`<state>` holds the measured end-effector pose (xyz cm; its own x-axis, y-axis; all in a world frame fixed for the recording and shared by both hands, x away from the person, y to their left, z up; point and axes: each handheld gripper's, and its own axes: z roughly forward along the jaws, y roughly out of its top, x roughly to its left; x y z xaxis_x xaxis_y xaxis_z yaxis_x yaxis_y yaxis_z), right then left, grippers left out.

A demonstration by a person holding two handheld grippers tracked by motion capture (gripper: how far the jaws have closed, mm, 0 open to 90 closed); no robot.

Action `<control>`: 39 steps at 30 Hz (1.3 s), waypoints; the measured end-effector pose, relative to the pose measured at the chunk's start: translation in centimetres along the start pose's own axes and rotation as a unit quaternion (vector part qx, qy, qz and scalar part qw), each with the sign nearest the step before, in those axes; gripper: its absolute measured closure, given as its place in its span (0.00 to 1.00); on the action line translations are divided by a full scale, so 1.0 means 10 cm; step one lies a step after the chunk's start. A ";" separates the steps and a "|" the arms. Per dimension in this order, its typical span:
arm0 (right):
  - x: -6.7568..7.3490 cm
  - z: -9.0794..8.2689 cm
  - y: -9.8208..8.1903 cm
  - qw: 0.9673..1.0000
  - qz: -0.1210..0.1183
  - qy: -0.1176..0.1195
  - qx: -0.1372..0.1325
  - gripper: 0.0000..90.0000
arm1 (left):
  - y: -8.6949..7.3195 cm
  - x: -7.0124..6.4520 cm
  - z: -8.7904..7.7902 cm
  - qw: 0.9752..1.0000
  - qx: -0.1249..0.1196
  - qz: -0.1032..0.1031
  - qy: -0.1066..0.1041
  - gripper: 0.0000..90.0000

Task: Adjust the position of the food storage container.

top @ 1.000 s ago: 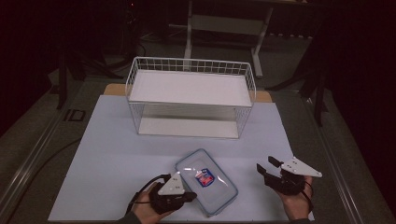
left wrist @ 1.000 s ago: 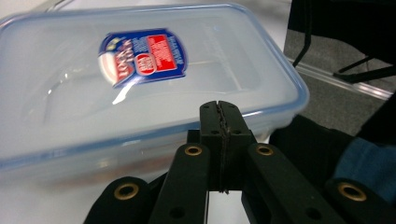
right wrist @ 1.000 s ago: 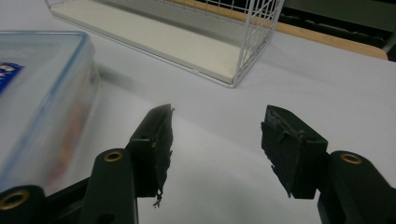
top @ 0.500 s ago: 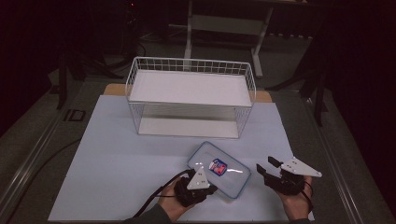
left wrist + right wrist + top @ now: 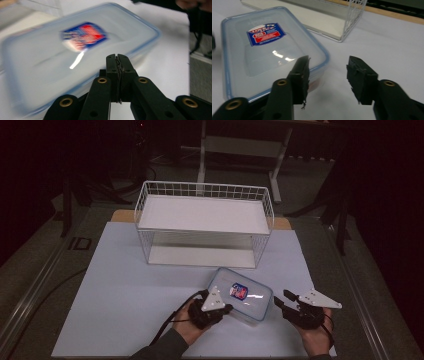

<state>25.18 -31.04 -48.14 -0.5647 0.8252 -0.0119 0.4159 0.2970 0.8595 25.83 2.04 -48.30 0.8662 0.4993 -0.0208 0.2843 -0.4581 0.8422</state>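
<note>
Left gripper (image 5: 226, 309): black jaws pressed flat together, nothing between them, tips at the near left edge of the container. Right gripper (image 5: 278, 301): jaws partly apart, having just been closing, nothing between them; its left jaw stands just beside the container's right corner.

Container (image 5: 240, 294): clear plastic box, rectangular with rounded corners, blue-rimmed lid, red-and-blue label (image 5: 238, 290) on top. It lies flat on the smooth white mat (image 5: 125, 290), between both grippers, long axis running diagonally from far left to near right.

Beyond it stands a white wire basket (image 5: 205, 227) with solid white shelves.
</note>
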 end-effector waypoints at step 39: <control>0.14 0.11 -0.05 0.994 0.011 0.054 0.095 1.00 | -0.24 0.76 -0.04 0.993 0.024 -0.092 0.067 1.00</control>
<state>24.98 -29.49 -49.11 -0.6230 0.7791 0.0700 0.5505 0.3731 0.7468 31.51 7.24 -50.23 0.7360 0.6701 -0.0964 0.4538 -0.3826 0.8048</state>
